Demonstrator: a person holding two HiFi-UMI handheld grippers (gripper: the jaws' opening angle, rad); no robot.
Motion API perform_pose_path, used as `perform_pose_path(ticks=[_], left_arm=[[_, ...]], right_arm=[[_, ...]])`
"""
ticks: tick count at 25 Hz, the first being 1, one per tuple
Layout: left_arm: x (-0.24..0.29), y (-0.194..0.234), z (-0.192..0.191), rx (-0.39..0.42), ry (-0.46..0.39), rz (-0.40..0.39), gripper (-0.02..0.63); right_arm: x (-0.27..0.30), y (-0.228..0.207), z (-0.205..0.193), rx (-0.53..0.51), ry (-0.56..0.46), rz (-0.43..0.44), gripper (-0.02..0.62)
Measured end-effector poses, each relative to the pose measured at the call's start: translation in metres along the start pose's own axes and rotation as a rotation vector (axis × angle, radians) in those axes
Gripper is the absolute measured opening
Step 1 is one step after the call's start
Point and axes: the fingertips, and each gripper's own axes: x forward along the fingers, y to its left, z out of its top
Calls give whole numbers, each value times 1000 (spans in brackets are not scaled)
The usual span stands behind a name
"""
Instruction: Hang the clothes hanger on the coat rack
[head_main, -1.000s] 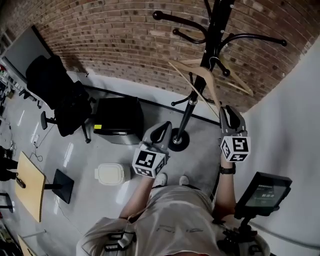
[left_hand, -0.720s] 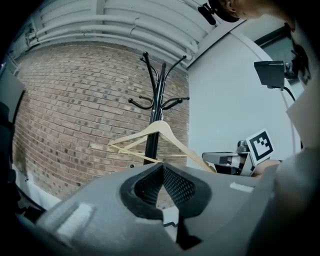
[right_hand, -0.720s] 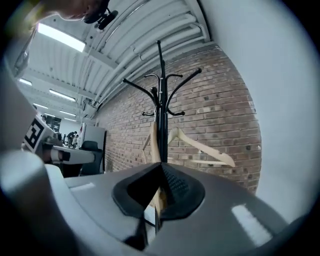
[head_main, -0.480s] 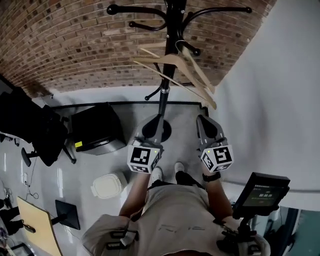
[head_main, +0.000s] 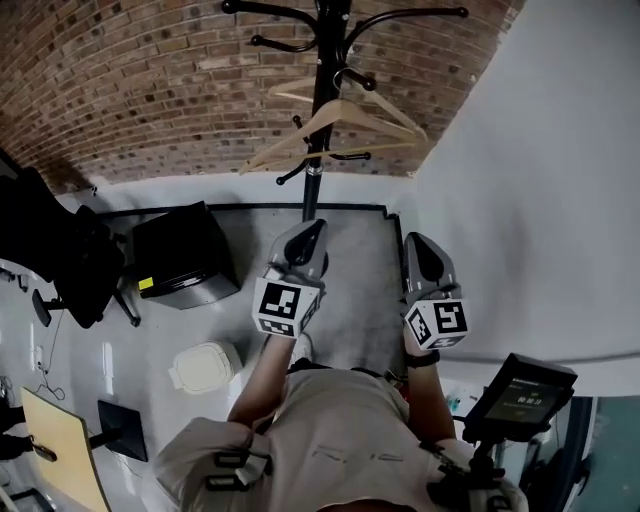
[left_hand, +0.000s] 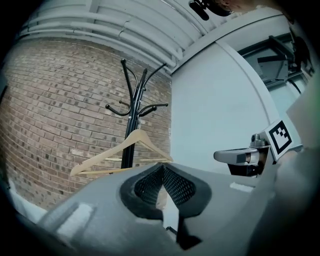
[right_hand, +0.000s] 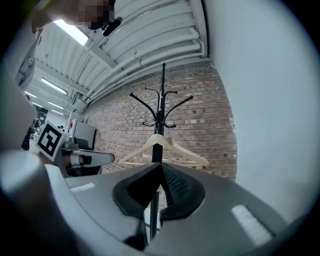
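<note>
**Hanger (head_main: 300, 130) on the rack (head_main: 310, 190), both grippers closed and empty**

Head view: the wooden hanger hangs by its hook from one of the rack's black arms, close to the pole and high up. It is tilted, with its left end lower than its right. (A paler outline just behind it may be a second hanger; I cannot tell.) The rack stands in the corner where the brick wall (head_main: 130, 90) meets the white wall (head_main: 540, 200). The left gripper (head_main: 314, 230) and right gripper (head_main: 417, 243) are held side by side in front of the person, both pointing towards the rack and both well apart from the hanger. Neither touches anything. On the floor to the left are a black box (head_main: 185, 255), a black chair (head_main: 60, 260) and a white tub (head_main: 205, 367). A small screen (head_main: 520, 395) on a stand sits at the lower right.

Left gripper view: the jaws are together, their ribbed pads meeting at the tips, with nothing between them. Beyond them the hanger hangs on the rack against the brick wall, apart from the jaws. The right gripper shows at the right edge, level with this one, its marker cube behind it.

Right gripper view: the jaws are likewise pressed together and hold nothing. The rack's pole rises straight ahead past the tips, and the hanger hangs across it below the upper arms. The left gripper shows at the left edge.
</note>
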Motion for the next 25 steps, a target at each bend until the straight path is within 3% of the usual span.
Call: perform_pose_path(ticks=[6, 13, 18, 25], left_arm=[[-32, -67, 18, 43, -14, 8, 2], [-72, -151, 36, 105, -7, 131, 2], [-105, -203, 50, 156, -12, 100, 2], [-145, -213, 66, 171, -47, 53, 2]], right_arm=[[-52, 12, 17, 20, -69, 71, 5], [-129, -12, 34, 87, -81, 96, 5], [-173, 2, 38, 96, -84, 102, 5], [-197, 48, 57, 61, -97, 145, 5]])
